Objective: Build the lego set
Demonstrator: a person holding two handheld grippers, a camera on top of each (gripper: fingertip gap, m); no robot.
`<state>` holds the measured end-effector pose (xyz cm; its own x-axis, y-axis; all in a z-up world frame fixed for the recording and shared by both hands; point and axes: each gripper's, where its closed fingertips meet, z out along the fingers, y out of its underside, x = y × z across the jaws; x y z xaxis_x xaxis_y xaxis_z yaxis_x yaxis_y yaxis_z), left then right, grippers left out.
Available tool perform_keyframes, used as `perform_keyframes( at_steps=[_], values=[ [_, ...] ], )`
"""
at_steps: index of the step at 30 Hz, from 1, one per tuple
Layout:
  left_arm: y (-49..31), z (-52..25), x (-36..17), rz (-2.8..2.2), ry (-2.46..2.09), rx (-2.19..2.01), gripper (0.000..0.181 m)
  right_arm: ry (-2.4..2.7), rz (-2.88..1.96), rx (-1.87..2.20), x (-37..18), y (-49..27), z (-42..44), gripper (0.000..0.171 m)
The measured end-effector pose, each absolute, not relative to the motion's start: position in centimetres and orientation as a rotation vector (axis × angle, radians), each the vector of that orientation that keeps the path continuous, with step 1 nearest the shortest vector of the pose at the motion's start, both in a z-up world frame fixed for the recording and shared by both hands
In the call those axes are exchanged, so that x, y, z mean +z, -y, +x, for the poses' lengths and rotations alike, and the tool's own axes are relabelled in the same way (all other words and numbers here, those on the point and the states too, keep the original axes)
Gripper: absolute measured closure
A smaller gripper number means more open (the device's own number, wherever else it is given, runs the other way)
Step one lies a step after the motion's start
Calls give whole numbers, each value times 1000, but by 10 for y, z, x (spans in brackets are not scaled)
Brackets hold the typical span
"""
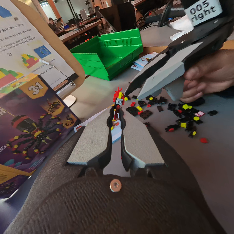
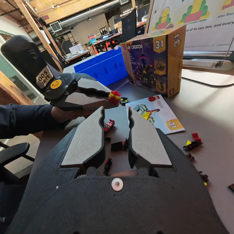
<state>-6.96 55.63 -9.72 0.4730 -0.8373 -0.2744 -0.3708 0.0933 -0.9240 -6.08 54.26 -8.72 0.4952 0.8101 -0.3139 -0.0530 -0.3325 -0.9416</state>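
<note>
- Left claw (image 1: 115, 112), in the left wrist view, is clamped on a small red, yellow and grey sub-assembly (image 1: 118, 98), which stands up past the tips, clear of the worktop (image 1: 96, 93). Held this way, its top stays exposed, probably so another brick can be pressed on.
- Right of it, the right claw (image 1: 131, 95) reaches down with its tips at the near-left edge of the scattered loose pieces (image 1: 177, 114), black, yellow and red. It looks to be hunting for the next part; from here I cannot tell whether anything is between its tips.
- Far behind lies a green bin (image 1: 111, 59), and at the left the set's box (image 1: 31, 126) stands in front of an instruction board (image 1: 25, 41).
- Right claw (image 2: 116, 108), in the right wrist view, has its 2 fingers apart with nothing between them, hovering over a few black and red bricks (image 2: 117, 145) on the worktop (image 2: 202, 114).
- Left claw (image 2: 114, 100) shows at the left, gripping the same red and yellow sub-assembly (image 2: 114, 96) and holding it out towards the middle, within reach of the other tool.
- An instruction booklet (image 2: 164, 116) lies flat just beyond the tips, face up for reference; the box (image 2: 155, 63) and a blue bin (image 2: 101, 68) sit farther back.
</note>
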Motion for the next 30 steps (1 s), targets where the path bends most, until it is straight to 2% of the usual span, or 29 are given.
perform_keyframes(
  at_steps=[8, 19, 24, 30],
  values=[
    [-557, -67, -95, -1467, -1077, -386, 176, 543, -1696, 922, -87, -552, -75, 151],
    [-552, -66, -94, -1397, -1132, -287, 177, 557, -1665, 871, -81, -552, -81, 151],
    [-539, -68, -89, -1163, -1326, -104, 177, 789, -1633, 886, -82, -534, -83, 152],
    [-539, -67, -109, -970, -1487, 221, 176, 1028, -1744, 813, -107, -530, -80, 151]
  ],
)
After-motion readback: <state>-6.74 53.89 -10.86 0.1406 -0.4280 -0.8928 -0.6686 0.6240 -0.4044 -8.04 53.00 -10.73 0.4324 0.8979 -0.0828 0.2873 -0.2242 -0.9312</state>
